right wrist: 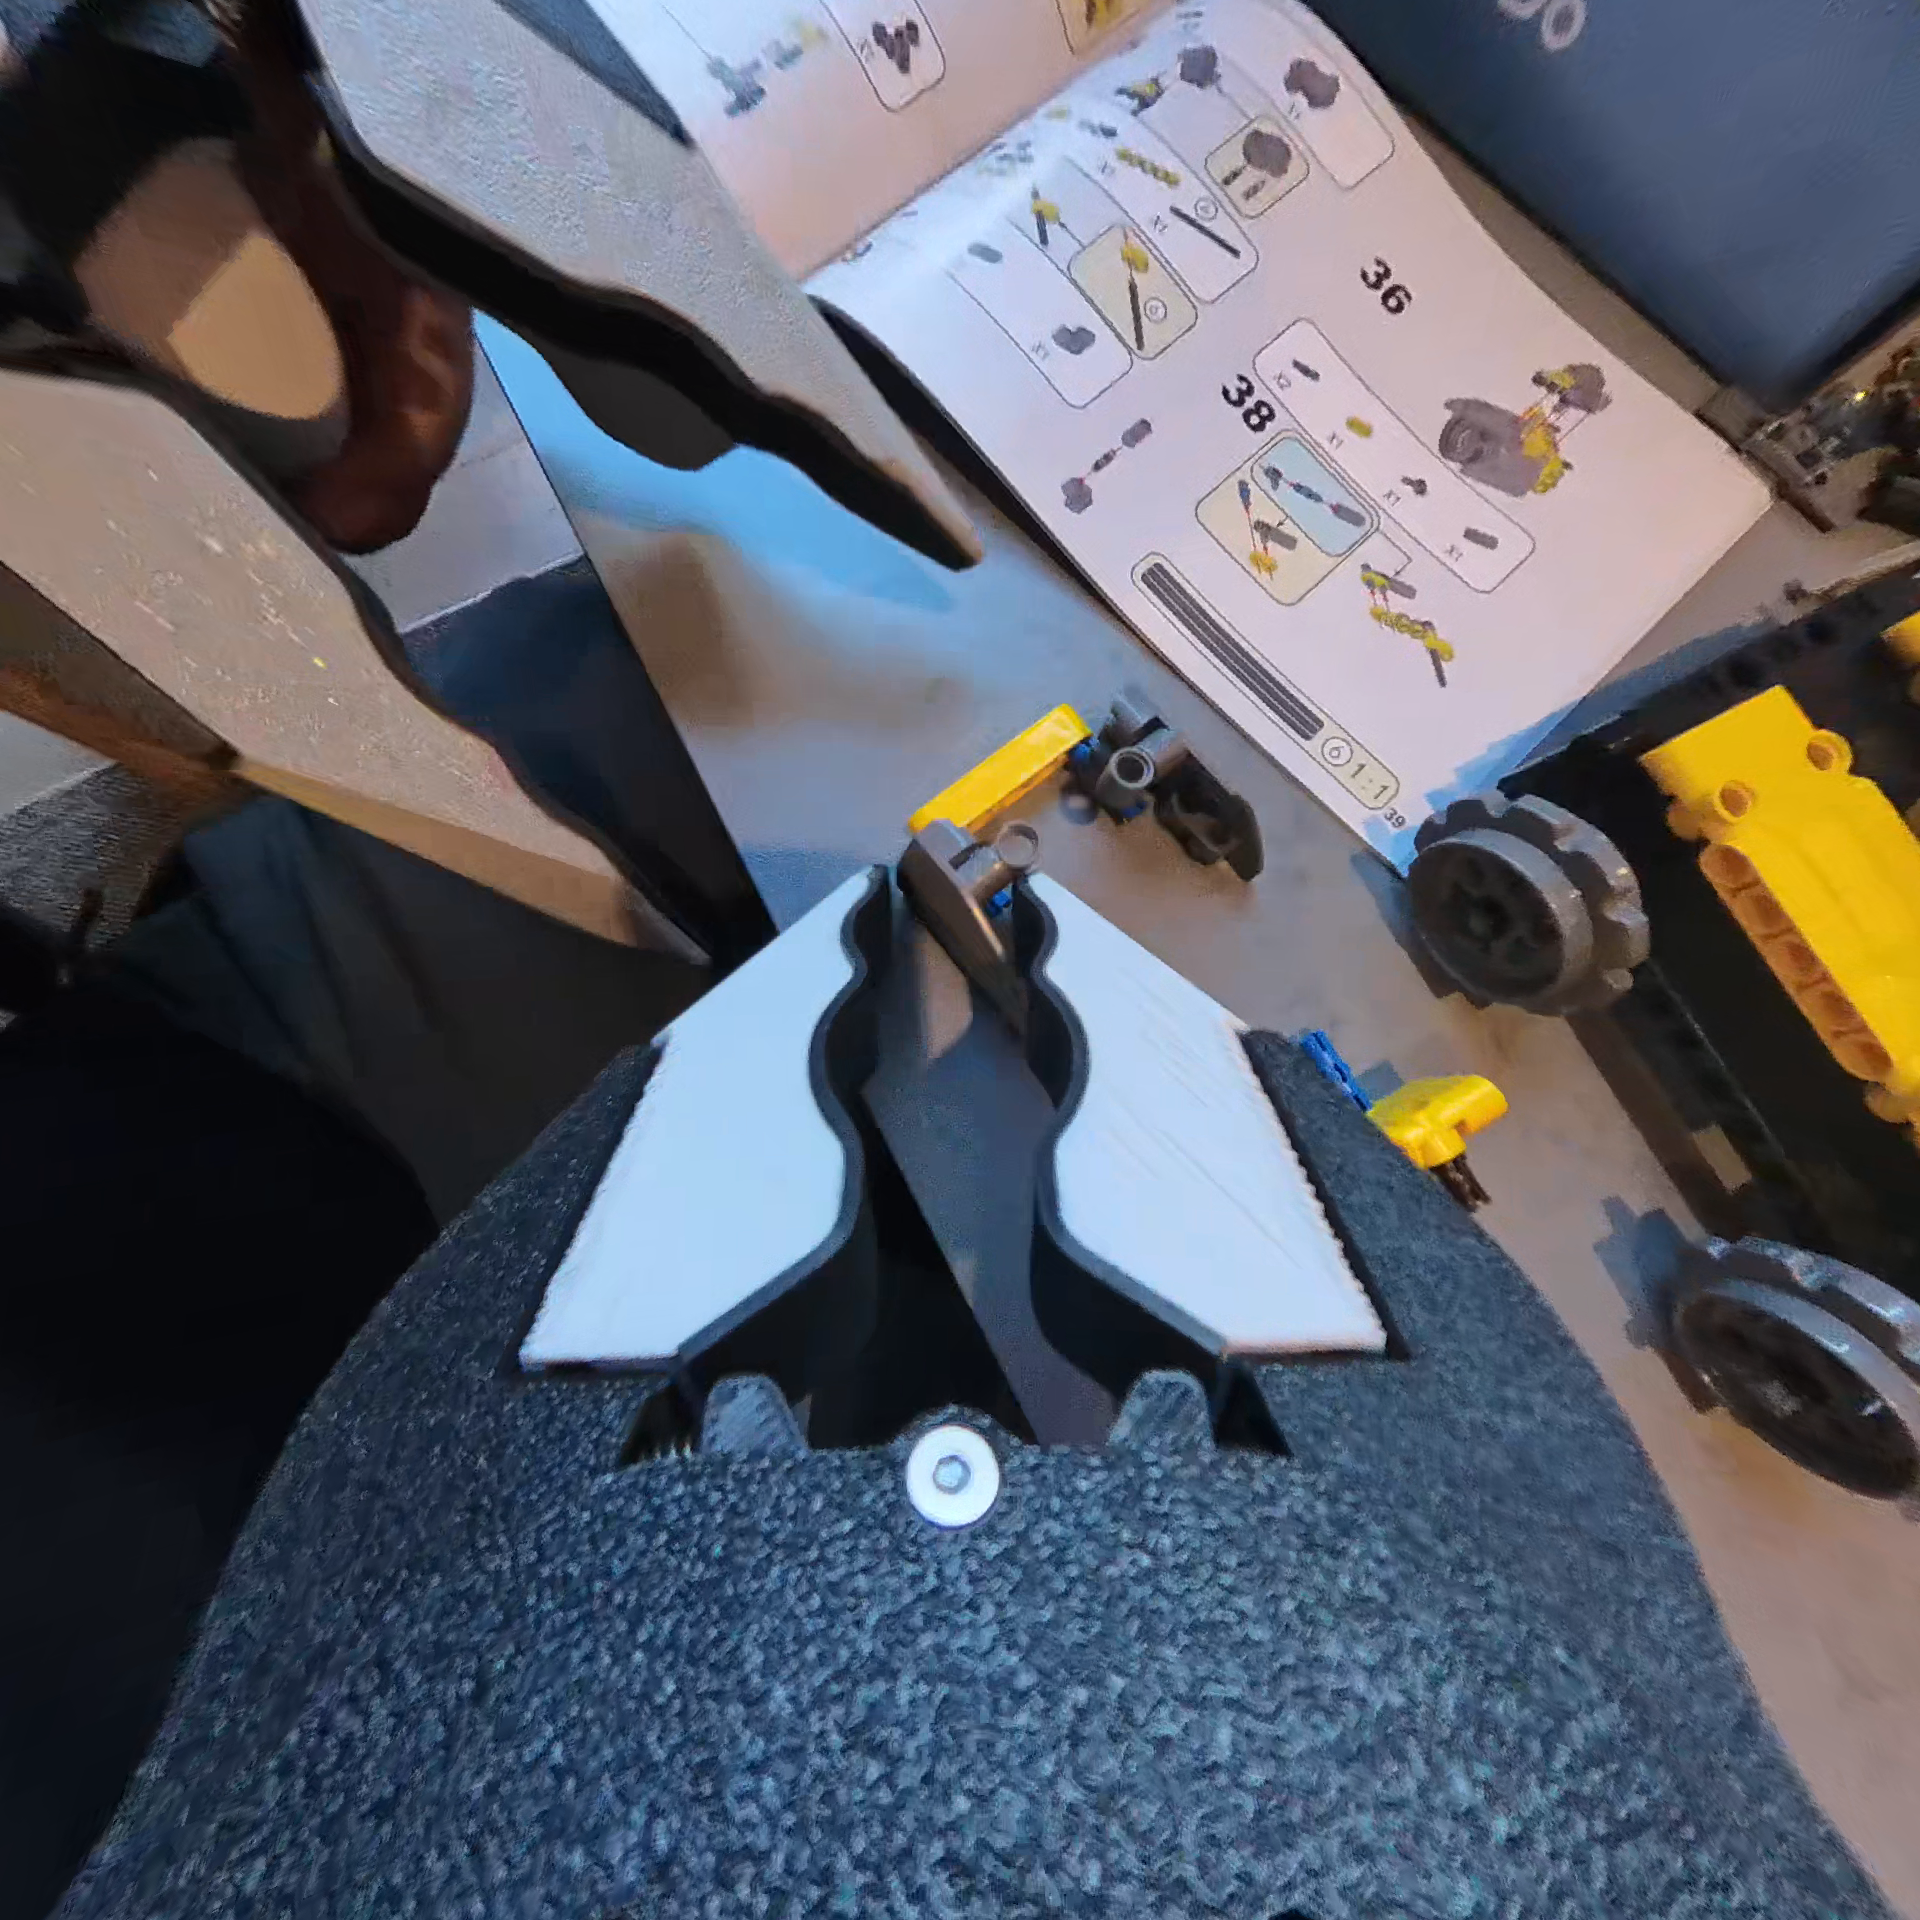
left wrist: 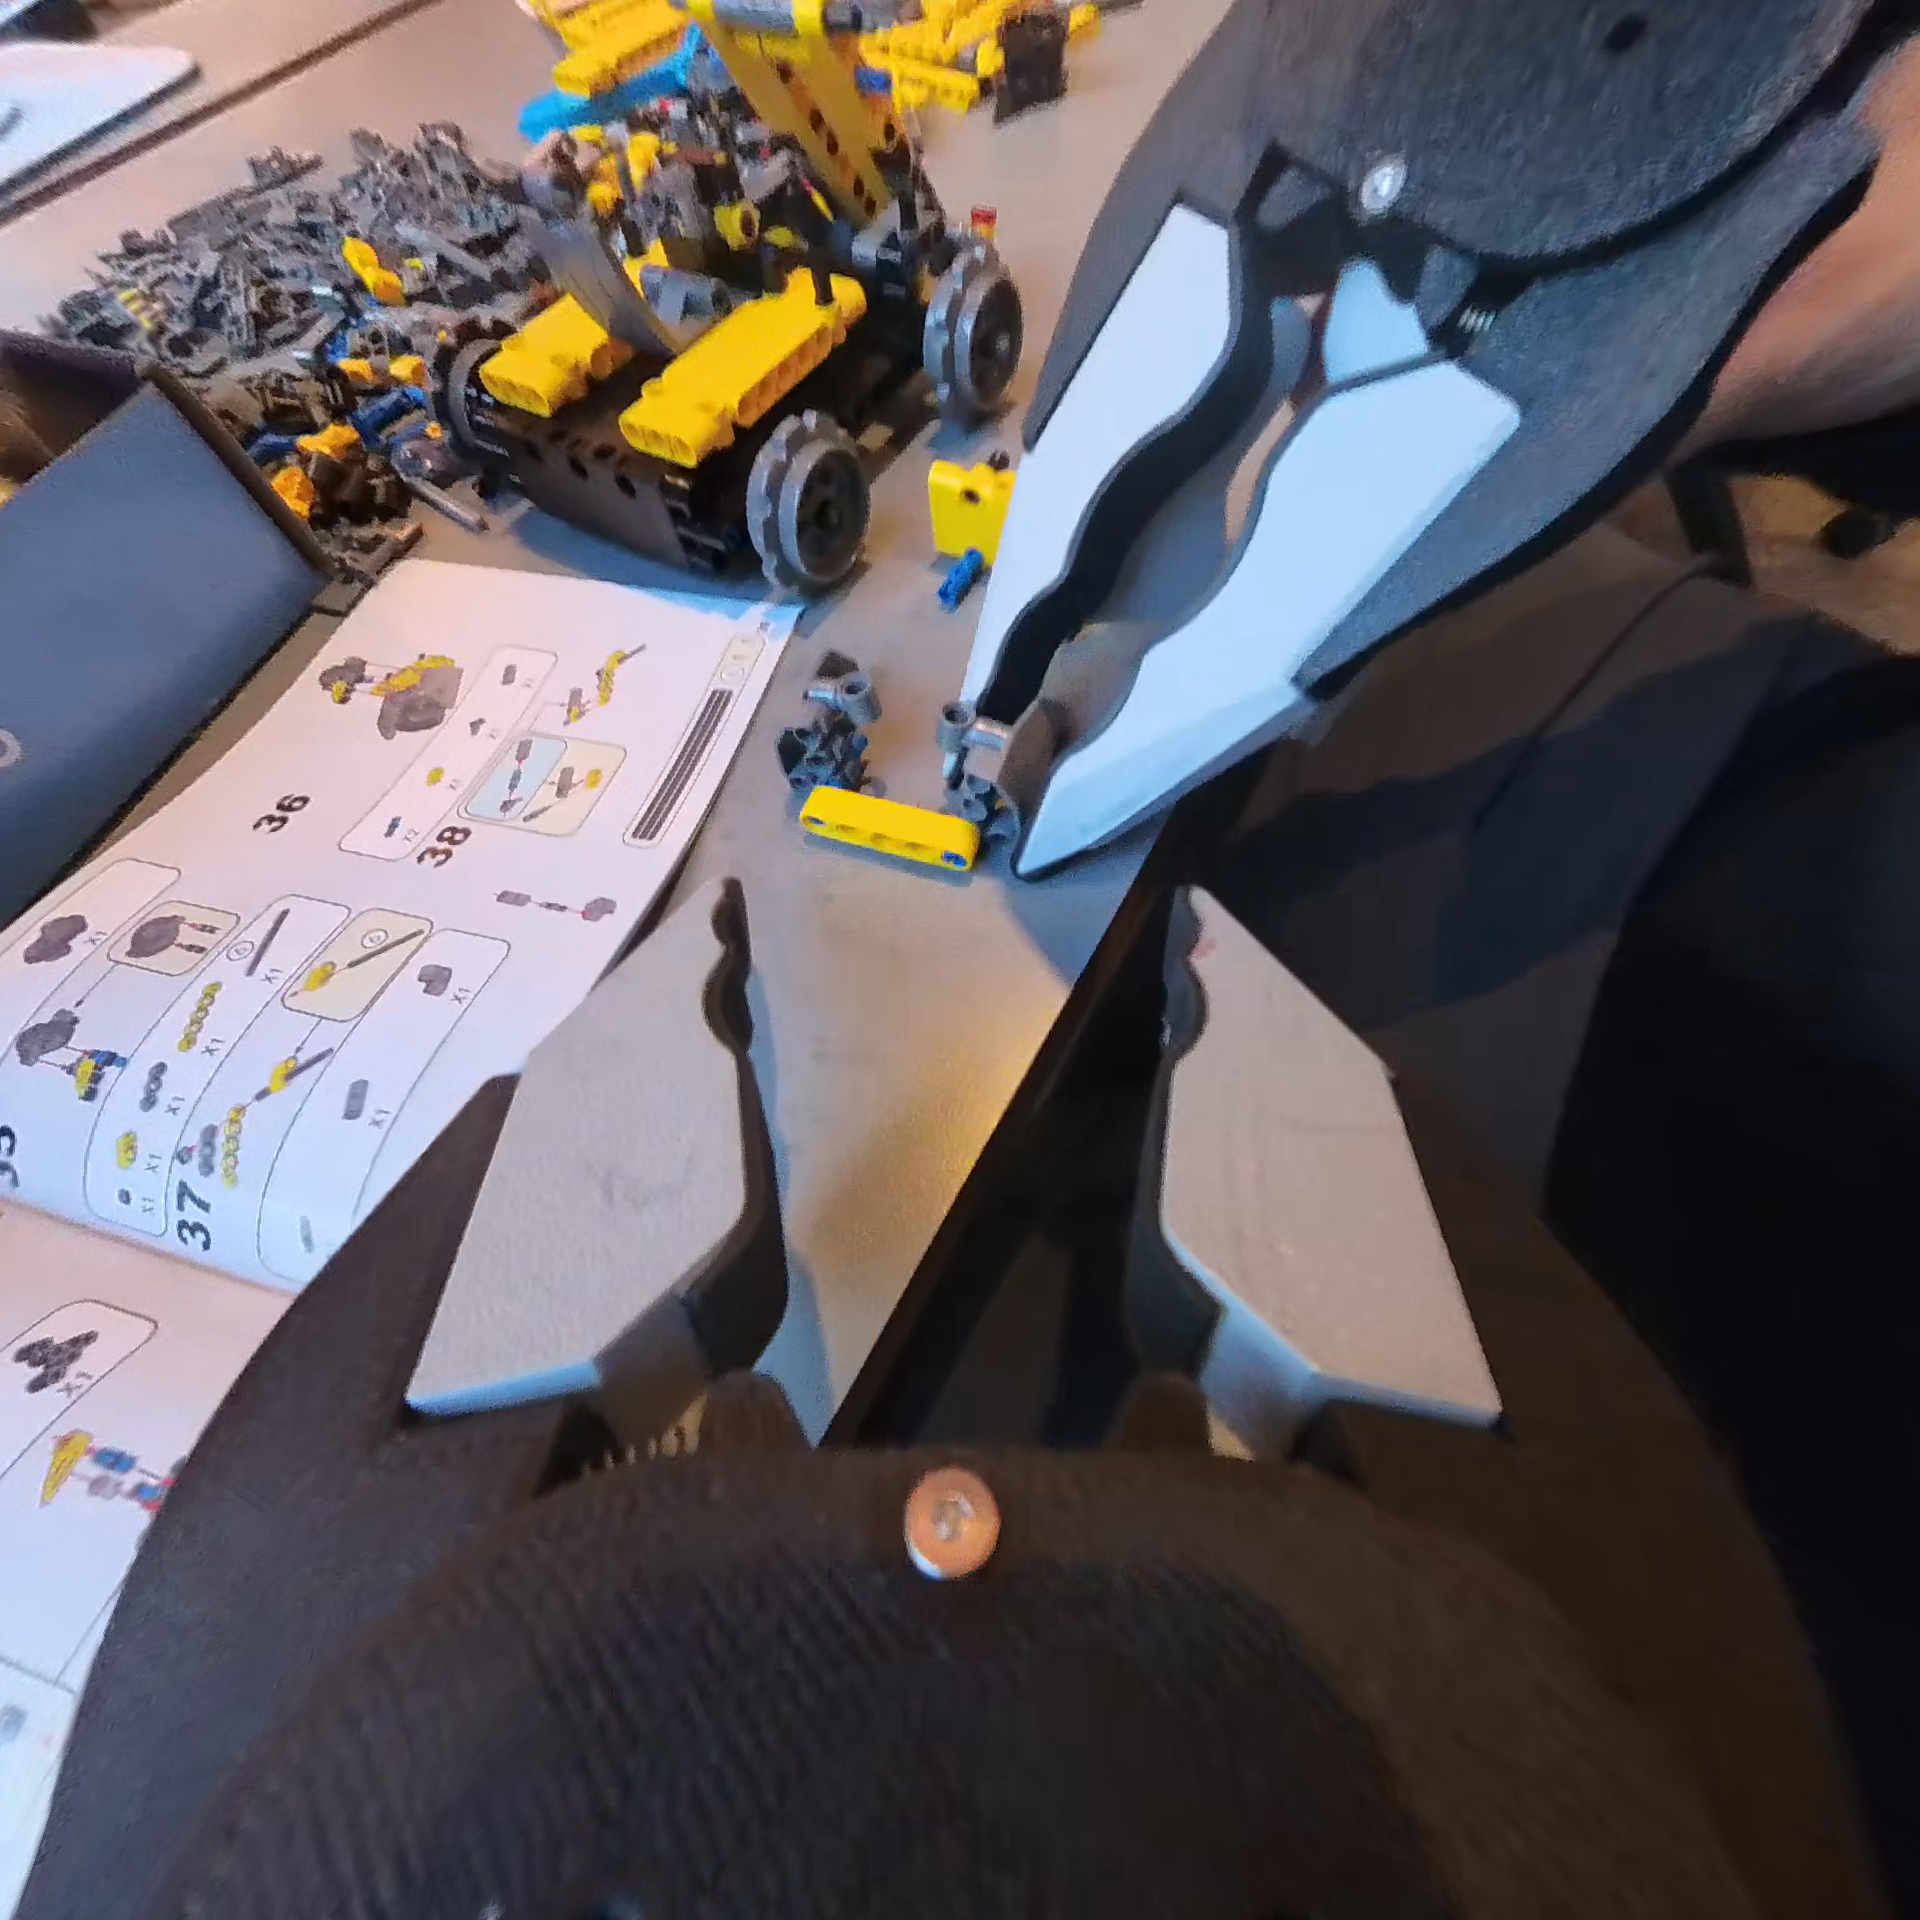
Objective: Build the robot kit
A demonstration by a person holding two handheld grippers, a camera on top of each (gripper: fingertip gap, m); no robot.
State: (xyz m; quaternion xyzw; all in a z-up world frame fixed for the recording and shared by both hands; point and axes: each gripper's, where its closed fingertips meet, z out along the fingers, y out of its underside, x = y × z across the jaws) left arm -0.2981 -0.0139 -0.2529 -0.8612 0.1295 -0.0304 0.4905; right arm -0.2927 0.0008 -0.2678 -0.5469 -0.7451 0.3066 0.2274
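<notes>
On the grey table point(left wrist: 914, 1039), near its front edge, the right gripper point(right wrist: 956, 883) has its jaws closed on a small grey part point(right wrist: 971, 883), held at the fingertips just above a yellow beam point(left wrist: 891, 826) and beside a little cluster of dark pins point(left wrist: 831, 727). The left gripper point(left wrist: 956, 935) hovers near it, jaws wide apart and empty. Behind stands a half-built yellow and black model point(left wrist: 686, 395) with grey wheels on; a heap of loose grey pieces point(left wrist: 281, 260) and more yellow parts point(left wrist: 831, 62) lie beyond, so much building looks left. The booklet point(left wrist: 416, 831) lies open at picture steps; it bears printed numbers, and a dark box point(left wrist: 135, 582) bears a pale mark, neither repeated here.
</notes>
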